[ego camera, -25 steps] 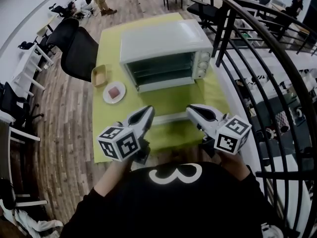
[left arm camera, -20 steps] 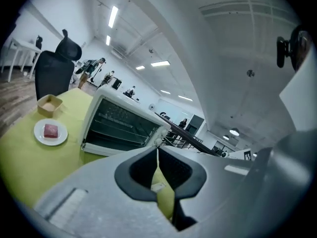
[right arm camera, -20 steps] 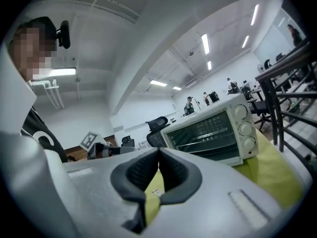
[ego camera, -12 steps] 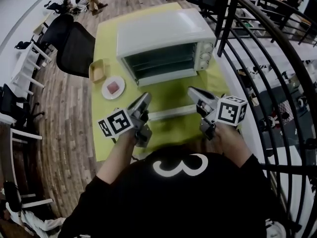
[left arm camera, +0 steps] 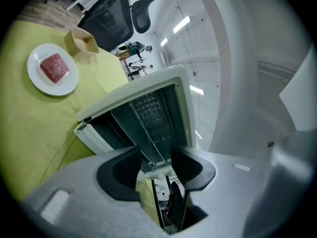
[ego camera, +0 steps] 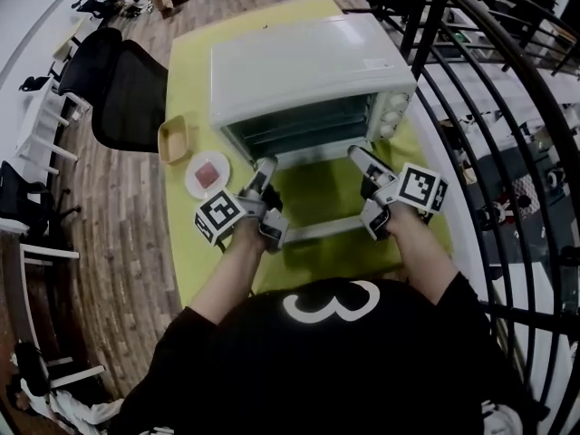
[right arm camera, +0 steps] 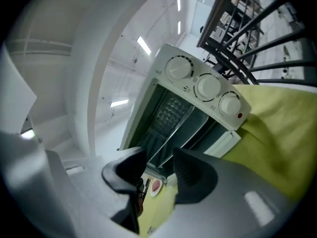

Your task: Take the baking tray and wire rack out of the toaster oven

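Yellow-green tablecloth (ego camera: 201,259), wood floor (ego camera: 118,243); left hand-held gripper (ego camera: 265,164), right hand-held gripper (ego camera: 356,152) newly spread, empty.

The toaster oven (ego camera: 304,66) has a pale painted metal shell with a soft satin sheen. Its knobs (right arm camera: 207,87) look like smooth white plastic, and the wire rack (left arm camera: 142,130) inside it is thin, bare, shiny metal. Under the oven the table (ego camera: 192,252) wears a matt yellow-green cloth. Left of the oven sits a glossy white plate (ego camera: 207,174). Further left of the oven the floor (ego camera: 109,243) is grained wood planks, and right of the oven the railing (ego camera: 426,30) is black painted metal
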`<action>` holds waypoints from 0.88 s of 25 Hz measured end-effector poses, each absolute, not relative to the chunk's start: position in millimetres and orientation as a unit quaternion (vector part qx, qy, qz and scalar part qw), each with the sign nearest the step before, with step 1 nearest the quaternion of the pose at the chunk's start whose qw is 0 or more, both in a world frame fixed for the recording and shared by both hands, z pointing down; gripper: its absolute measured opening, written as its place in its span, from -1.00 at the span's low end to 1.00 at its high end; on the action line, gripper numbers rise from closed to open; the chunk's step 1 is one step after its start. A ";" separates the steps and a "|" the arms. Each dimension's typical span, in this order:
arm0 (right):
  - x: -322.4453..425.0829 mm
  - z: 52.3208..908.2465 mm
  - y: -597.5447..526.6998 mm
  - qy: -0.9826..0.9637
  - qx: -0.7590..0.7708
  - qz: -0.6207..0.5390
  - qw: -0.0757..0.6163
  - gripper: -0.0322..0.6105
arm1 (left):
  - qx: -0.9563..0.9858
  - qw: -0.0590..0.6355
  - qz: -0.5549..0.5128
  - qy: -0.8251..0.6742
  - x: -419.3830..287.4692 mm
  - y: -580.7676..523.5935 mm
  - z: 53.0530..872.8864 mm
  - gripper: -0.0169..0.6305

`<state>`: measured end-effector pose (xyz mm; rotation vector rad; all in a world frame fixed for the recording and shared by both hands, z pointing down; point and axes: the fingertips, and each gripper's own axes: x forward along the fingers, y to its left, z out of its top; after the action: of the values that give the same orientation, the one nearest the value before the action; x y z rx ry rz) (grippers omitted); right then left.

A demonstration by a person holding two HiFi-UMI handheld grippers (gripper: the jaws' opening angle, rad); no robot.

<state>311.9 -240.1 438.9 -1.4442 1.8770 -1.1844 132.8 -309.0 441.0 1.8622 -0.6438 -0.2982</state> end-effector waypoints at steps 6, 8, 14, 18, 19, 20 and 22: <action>334.9 476.2 -284.2 0.626 -0.553 -0.473 0.280 -0.36 | 0.737 0.590 -0.142 -0.297 143.3 -350.9 482.7 -0.40; 338.3 488.0 -295.6 0.614 -0.558 -0.483 0.278 -0.36 | 0.725 0.599 -0.145 -0.308 144.8 -360.8 494.6 -0.40; 347.1 512.1 -326.7 0.589 -0.576 -0.496 0.274 -0.36 | 0.701 0.609 -0.170 -0.329 148.8 -391.4 515.3 -0.40; 353.3 517.4 -339.8 0.575 -0.589 -0.490 0.286 -0.36 | 0.698 0.600 -0.179 -0.347 147.0 -405.9 526.6 -0.40; 355.8 517.7 -342.8 0.572 -0.592 -0.487 0.290 -0.36 | 0.696 0.600 -0.183 -0.348 147.4 -408.4 528.3 -0.40; 358.0 518.4 -345.7 0.568 -0.594 -0.487 0.296 -0.36 | 0.694 0.601 -0.189 -0.349 147.7 -410.7 529.5 -0.40; 362.0 520.7 -351.7 0.559 -0.594 -0.490 0.308 -0.36 | 0.692 0.599 -0.198 -0.351 147.6 -415.8 530.5 -0.41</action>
<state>362.0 -351.7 520.7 -1.5688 1.4783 -1.2946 147.6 -415.8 530.5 1.6045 -0.8150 -0.4595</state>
